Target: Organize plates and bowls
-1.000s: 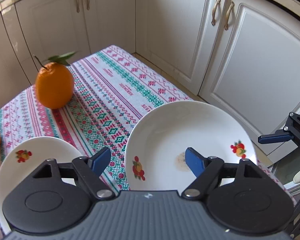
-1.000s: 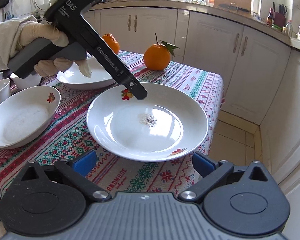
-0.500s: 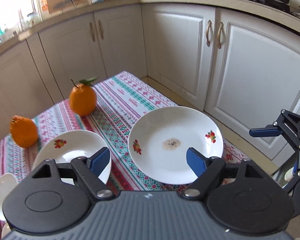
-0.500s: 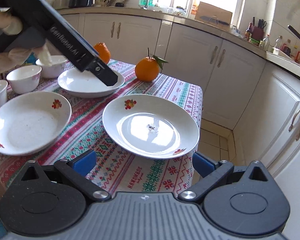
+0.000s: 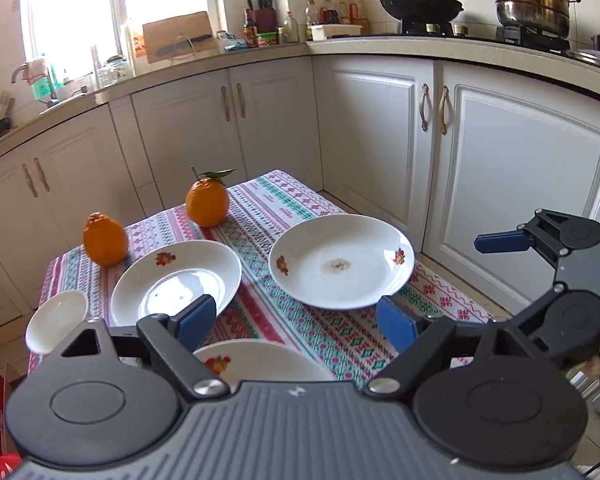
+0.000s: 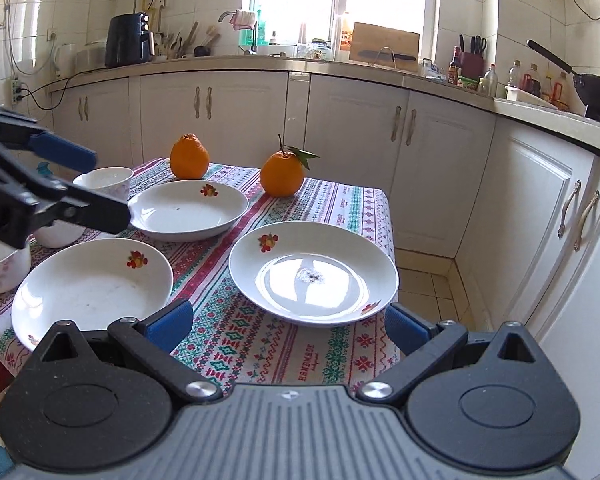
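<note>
While both tools hang above the patterned cloth on the bench, the left hand-held gripper has its jaws apart with nothing between them; they have just been widening. The right hand-held gripper is also spread and empty. One soiled plate lies near the bench's corner, a second plate beside two oranges, a third plate nearest, and small bowls at the left edge.

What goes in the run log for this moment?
left gripper: open, empty, jaws just opening | right gripper: open, empty | three plates unstacked on tablecloth
</note>
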Motion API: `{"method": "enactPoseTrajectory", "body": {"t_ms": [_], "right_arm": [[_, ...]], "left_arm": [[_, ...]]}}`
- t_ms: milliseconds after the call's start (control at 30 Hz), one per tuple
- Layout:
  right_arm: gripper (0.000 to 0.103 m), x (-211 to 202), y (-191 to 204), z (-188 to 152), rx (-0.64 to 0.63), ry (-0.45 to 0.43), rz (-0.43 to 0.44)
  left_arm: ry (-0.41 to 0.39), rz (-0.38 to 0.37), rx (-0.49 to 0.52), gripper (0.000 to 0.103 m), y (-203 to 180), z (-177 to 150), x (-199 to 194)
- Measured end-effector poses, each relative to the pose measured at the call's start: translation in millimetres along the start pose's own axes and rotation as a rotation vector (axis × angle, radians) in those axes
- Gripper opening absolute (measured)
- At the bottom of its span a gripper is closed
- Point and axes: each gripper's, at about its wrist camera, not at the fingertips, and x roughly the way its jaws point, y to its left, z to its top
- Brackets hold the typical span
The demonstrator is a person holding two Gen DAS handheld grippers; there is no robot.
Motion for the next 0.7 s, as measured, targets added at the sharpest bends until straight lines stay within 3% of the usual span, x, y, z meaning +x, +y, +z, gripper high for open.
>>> {"method": "enactPoseTrajectory", "body": {"t_ms": [233, 467, 700], "right_arm": [[0.103, 6.1, 10.8, -14.0, 0.031, 0.042, 0.054], [0.103, 16.1, 14.1, -29.2, 0.099, 0.061, 0.128], [0.103, 20.8, 13.7, -29.9, 0.166, 0.074, 0.194]], "left_arm": [[0.003, 0.08, 0.025, 0.092, 2.5, -50.1, -21.7], [0.086, 0.07, -0.059, 0.092, 19.2, -96.0, -29.9], [0.15, 0.057, -0.079, 0.092, 29.1, -126.1, -30.0]]}}
